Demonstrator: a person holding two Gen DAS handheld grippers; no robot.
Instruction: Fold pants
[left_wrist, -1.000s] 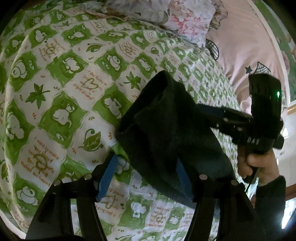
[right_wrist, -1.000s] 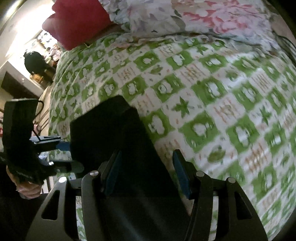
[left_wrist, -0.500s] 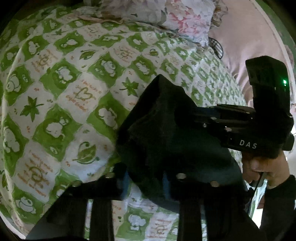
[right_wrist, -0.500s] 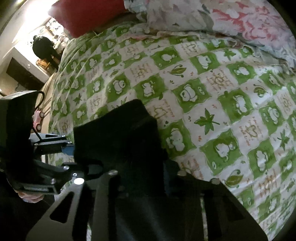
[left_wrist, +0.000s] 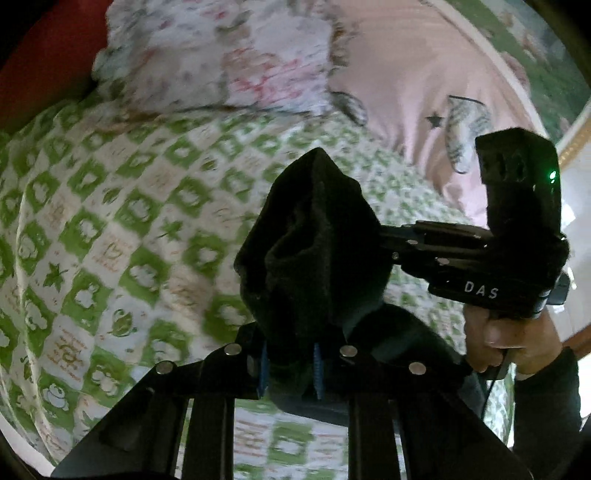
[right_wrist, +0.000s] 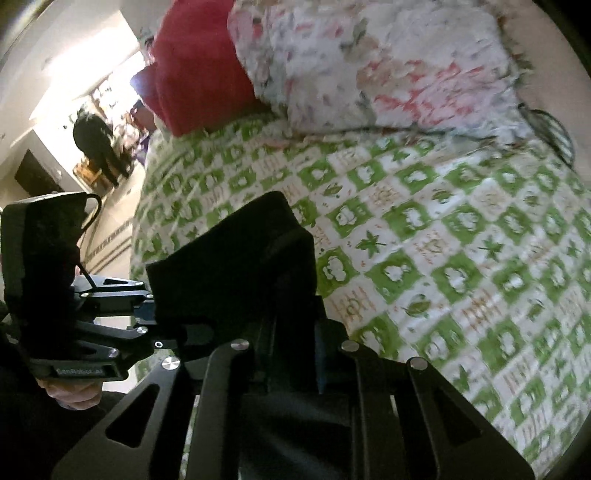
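Now both grippers, left gripper (left_wrist: 290, 363), right gripper (right_wrist: 291, 360), pinching bunched pants (left_wrist: 314, 251)

White letters "DAS" stand on the black body of the right tool (left_wrist: 384, 243); a small label on the left tool (right_wrist: 147, 314) seems to read "GenRobot.AI", though blurred

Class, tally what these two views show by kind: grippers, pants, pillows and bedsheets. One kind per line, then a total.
Grippers: 2, left gripper and right gripper
Pants: 1
Pillows: 2, floral pillow and red pillow
Bedsheets: 1, green checked sheet
Total: 6
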